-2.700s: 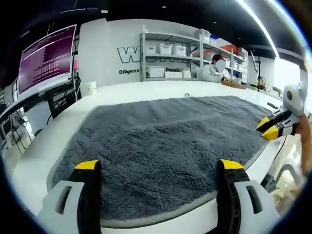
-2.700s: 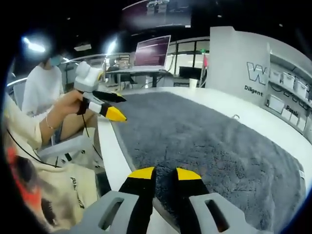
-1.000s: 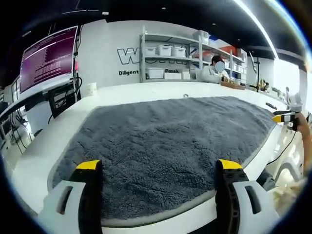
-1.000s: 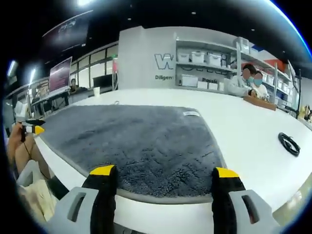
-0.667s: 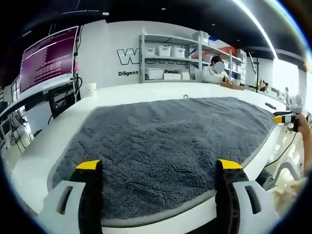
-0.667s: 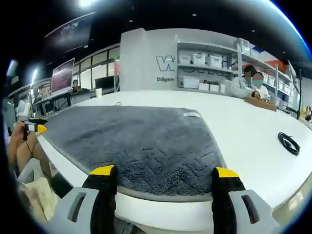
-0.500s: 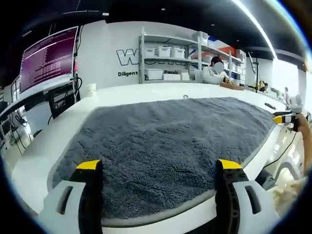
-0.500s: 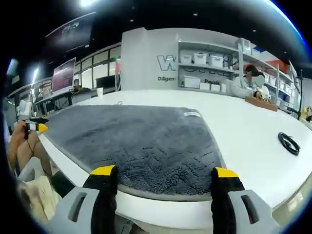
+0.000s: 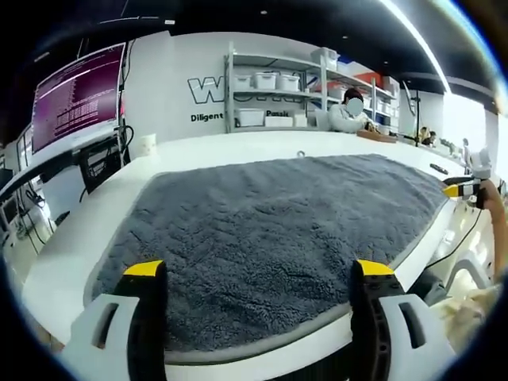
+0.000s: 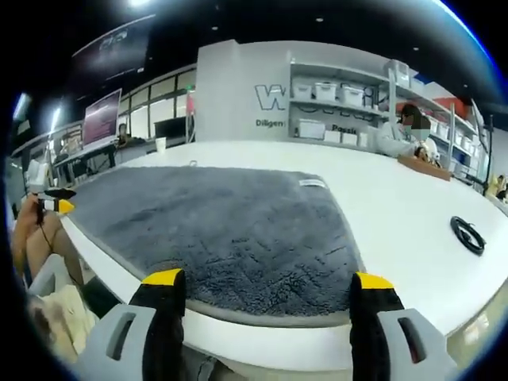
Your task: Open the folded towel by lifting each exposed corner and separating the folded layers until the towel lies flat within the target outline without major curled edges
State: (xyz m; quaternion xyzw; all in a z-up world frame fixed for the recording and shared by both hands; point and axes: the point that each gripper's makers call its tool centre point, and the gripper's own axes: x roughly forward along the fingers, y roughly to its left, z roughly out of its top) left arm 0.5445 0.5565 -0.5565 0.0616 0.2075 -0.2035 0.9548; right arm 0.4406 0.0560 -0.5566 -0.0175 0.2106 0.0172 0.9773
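The grey towel [image 9: 270, 230] lies spread flat on the white worktop [image 9: 71, 254]. The left gripper [image 9: 258, 274] and the right gripper [image 10: 270, 284] both have their fingers released, holding nothing, at the near edge. A careless touch could catch this edge and curl it. The right gripper view shows a black cable coil [image 10: 467, 235] and the towel's label [image 10: 311, 183]; the left gripper view shows a monitor [image 9: 75, 95].
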